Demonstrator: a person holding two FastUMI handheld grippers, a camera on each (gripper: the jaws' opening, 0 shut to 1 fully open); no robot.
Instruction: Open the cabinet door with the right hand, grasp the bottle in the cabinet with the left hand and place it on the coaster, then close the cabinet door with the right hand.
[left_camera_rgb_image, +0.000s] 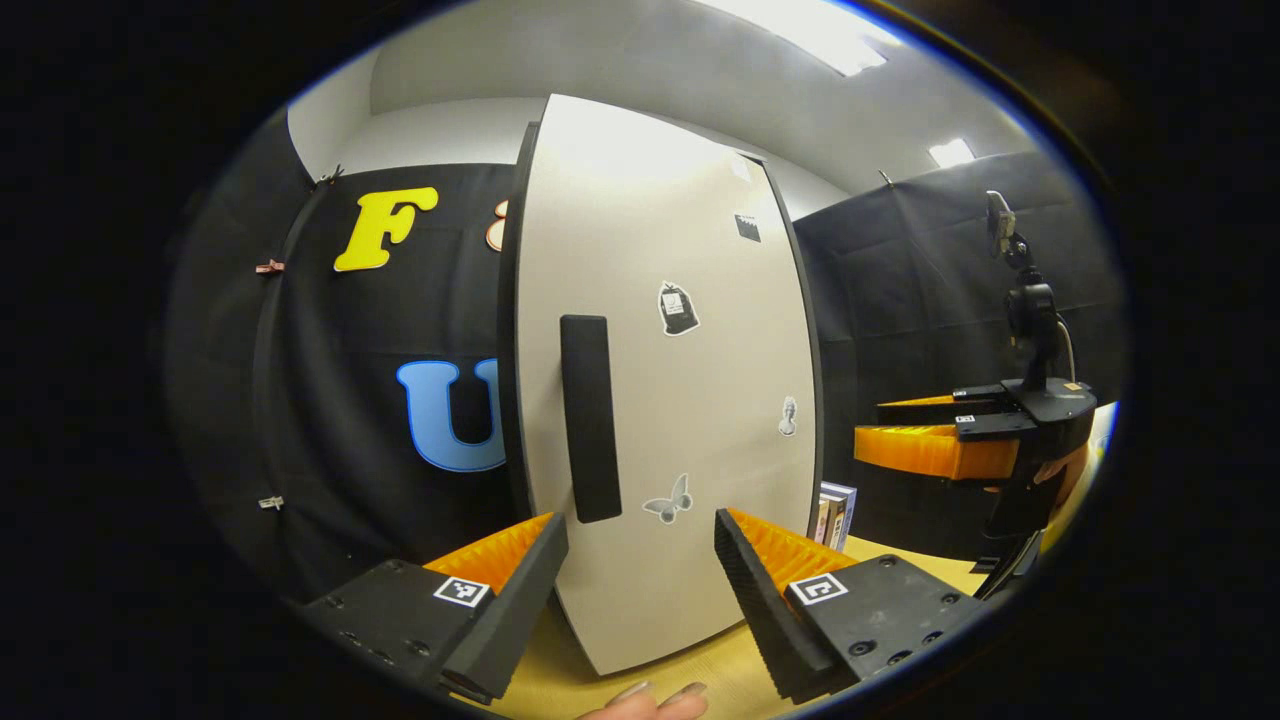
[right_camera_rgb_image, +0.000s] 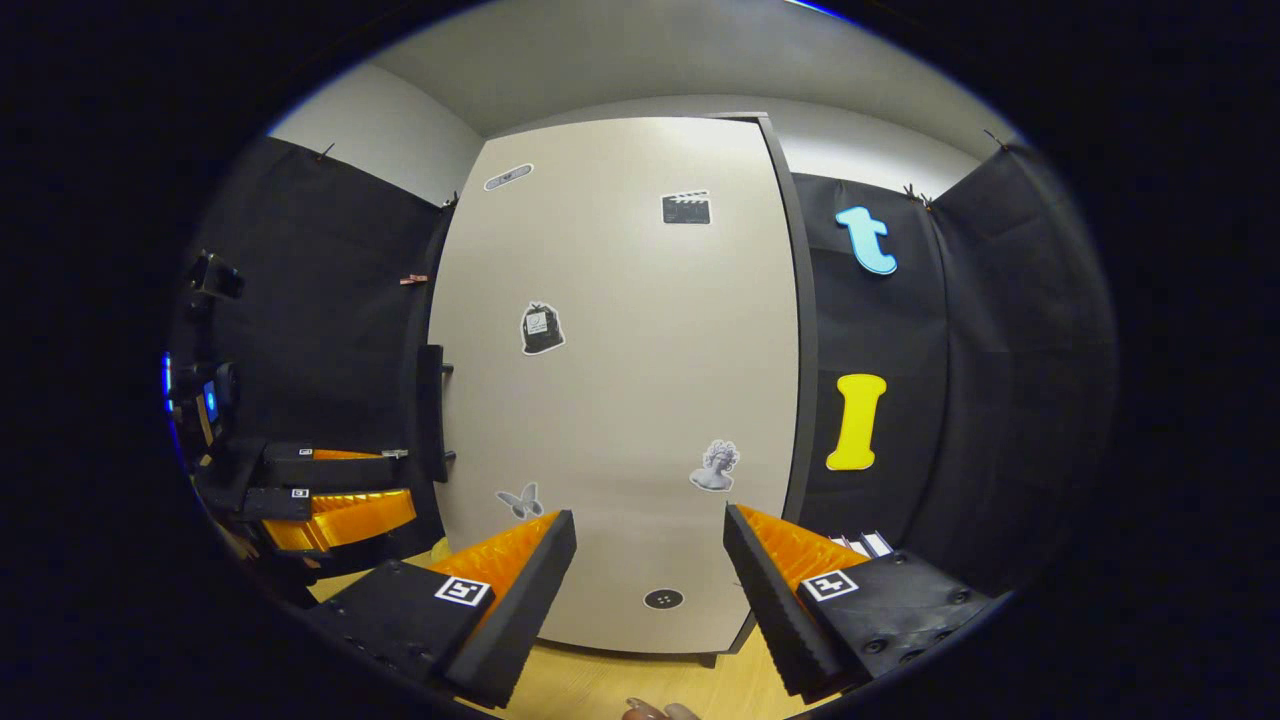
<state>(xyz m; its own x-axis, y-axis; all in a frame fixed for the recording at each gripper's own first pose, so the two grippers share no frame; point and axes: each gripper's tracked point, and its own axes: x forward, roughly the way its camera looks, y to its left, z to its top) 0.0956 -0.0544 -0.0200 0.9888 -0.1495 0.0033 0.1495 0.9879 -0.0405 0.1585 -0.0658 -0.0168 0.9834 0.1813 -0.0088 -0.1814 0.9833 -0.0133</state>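
The cabinet door is closed, a pale panel standing upright on the wooden bench straight ahead of the left gripper; its jaws are spread wide with nothing between them, and the dark vertical handle sits just above and slightly to the left of the gap; the door carries a few stickers, a butterfly close above the jaws and a dark bag shape higher up; off to the right of those jaws, well apart from the door, the right gripper hangs in the air with a hand around its grip; some small boxes stand on the bench beside the cabinet's right edge

From the right gripper view, the right gripper also faces the same door, jaws parted and holding nothing; the handle shows edge-on far to the left of them, near the door's left edge; a small round dark disc sits low on the door, right between the jaws; the left gripper is away to the left, beside the handle side, its jaws apart as well

The bottle is out of sight behind the closed door; a fingertip peeks in below the left jaws
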